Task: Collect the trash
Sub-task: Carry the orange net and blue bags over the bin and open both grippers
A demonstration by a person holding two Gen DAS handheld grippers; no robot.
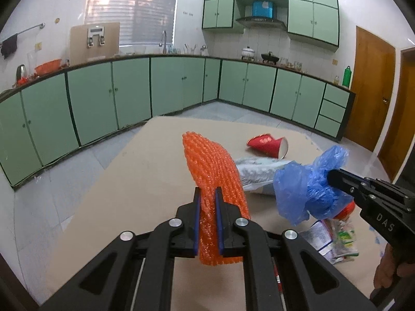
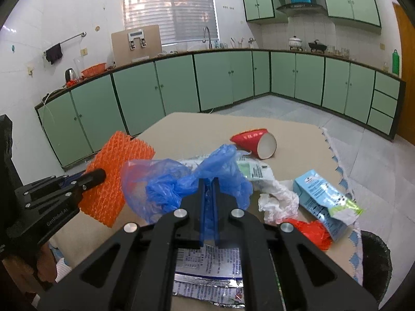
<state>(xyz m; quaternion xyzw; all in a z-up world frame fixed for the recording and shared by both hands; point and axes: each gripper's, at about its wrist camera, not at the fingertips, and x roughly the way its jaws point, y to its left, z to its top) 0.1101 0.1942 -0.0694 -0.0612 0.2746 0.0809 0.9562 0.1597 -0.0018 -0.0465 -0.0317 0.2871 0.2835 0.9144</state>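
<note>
Tabletop [image 1: 145,160] trash: orange netting [image 1: 215,171] between left fingers [image 1: 196,223]

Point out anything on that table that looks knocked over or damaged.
The red paper cup lies tipped on its side, mouth open, crushed near its base. The light blue carton lies flattened, with its torn end gaping.

left gripper [image 1: 207,194]: jaws closed on the orange foam net [image 1: 215,171], held above the table. right gripper [image 2: 209,181]: jaws clamped on the blue plastic bag [image 2: 186,181], alongside.
</note>
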